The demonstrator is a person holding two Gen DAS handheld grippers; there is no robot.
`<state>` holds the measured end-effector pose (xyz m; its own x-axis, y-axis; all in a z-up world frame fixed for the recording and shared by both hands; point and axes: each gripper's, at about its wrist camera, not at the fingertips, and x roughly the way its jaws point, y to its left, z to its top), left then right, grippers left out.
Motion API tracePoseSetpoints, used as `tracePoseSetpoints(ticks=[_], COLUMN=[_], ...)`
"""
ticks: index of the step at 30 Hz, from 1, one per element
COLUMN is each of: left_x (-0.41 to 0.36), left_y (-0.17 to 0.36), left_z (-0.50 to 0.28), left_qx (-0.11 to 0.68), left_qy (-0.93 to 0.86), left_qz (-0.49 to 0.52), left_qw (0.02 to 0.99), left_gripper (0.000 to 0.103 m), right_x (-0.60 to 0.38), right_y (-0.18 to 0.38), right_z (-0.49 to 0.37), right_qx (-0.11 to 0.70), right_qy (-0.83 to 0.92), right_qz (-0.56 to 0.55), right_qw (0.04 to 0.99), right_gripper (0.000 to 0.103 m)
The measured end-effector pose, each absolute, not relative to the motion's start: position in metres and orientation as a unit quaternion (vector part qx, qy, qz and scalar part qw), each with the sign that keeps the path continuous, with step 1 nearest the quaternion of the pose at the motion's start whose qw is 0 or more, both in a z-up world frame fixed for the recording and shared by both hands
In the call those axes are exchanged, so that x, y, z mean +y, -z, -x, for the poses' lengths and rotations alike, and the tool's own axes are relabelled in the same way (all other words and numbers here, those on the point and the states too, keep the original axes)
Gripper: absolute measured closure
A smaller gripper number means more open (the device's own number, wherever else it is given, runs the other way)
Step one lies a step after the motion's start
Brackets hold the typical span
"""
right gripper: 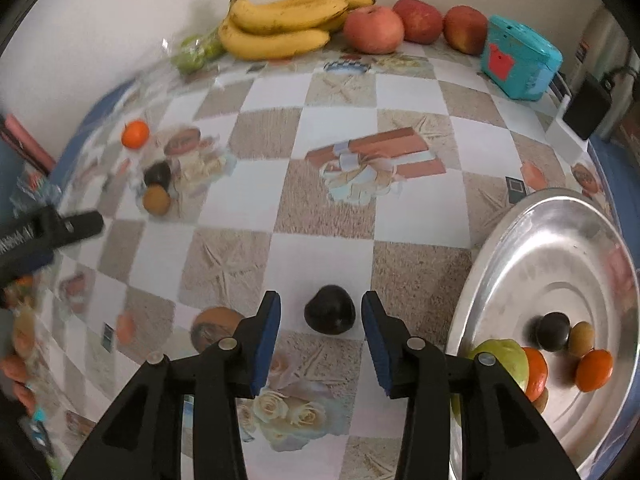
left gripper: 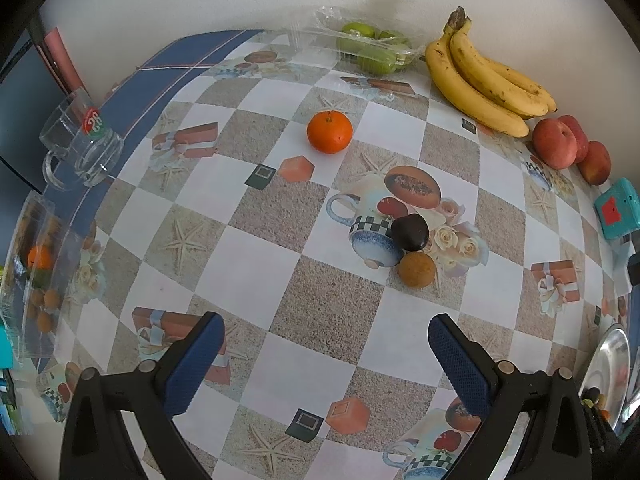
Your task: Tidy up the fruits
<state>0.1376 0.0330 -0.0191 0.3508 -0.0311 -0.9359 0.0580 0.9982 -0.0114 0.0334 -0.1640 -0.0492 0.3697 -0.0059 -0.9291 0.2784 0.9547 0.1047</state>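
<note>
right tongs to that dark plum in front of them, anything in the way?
Nothing visible. The dark plum sits on bare tablecloth just ahead of the open right tongs, roughly centred between the pads, with the steel tray off to the right.

yellow bananas [left gripper: 486,80], orange mandarin [left gripper: 329,131], checkered tablecloth [left gripper: 256,264]

The left wrist view looks down and forward over the left claw [left gripper: 324,364] from fairly high above the checkered-cloth bench [left gripper: 280,264], facing the white wall. The right wrist view sits lower and closer behind the right claw [right gripper: 321,344], also facing that wall. Both share the yellow banana bunch [left gripper: 486,80] [right gripper: 280,20], the small round orange mandarin [left gripper: 329,132] [right gripper: 135,134] and the round steel tray [left gripper: 606,364] [right gripper: 532,236].
</note>
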Motion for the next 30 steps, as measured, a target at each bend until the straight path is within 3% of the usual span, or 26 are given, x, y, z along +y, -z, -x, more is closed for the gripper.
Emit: tracePoseSetpoints(ticks=[5,7,9,20,24,29,30], left_x=[0.033,0.032,0.032,0.032,0.029,0.022,0.019], left_y=[0.019,0.021,0.021,0.026,0.031,0.041,0.042], left_z=[-0.138,-0.138,-0.139,-0.144,-0.153,-0.161,-0.161], left_qx=[0.570,0.571,0.571,0.566,0.561,0.566,0.566], left_qy=[0.027,0.027,0.028,0.051,0.067,0.101,0.105], left_qz=[-0.012,-0.013,-0.013,0.025,0.039,0.063,0.060], left_qw=[0.821,0.821,0.820,0.823,0.824,0.816,0.816], left_gripper=[0.000,0.000,0.000,0.001,0.021,0.039,0.047], right_x=[-0.160,-0.163,-0.166,-0.175,-0.180,-0.186,-0.187], right_y=[0.056,0.058,0.058,0.026,0.026,0.023,0.023], right_z=[-0.034,-0.034,-0.033,-0.025,-0.025,-0.024,-0.024], right_qx=[0.566,0.567,0.566,0.522,0.522,0.516,0.514], right_qy=[0.100,0.101,0.097,0.099,0.103,0.102,0.100], right_qz=[-0.090,-0.098,-0.110,-0.141,-0.155,-0.174,-0.176], right_qw=[0.814,0.812,0.811,0.835,0.832,0.833,0.834], right_gripper=[0.061,0.072,0.076,0.077,0.077,0.077,0.077])
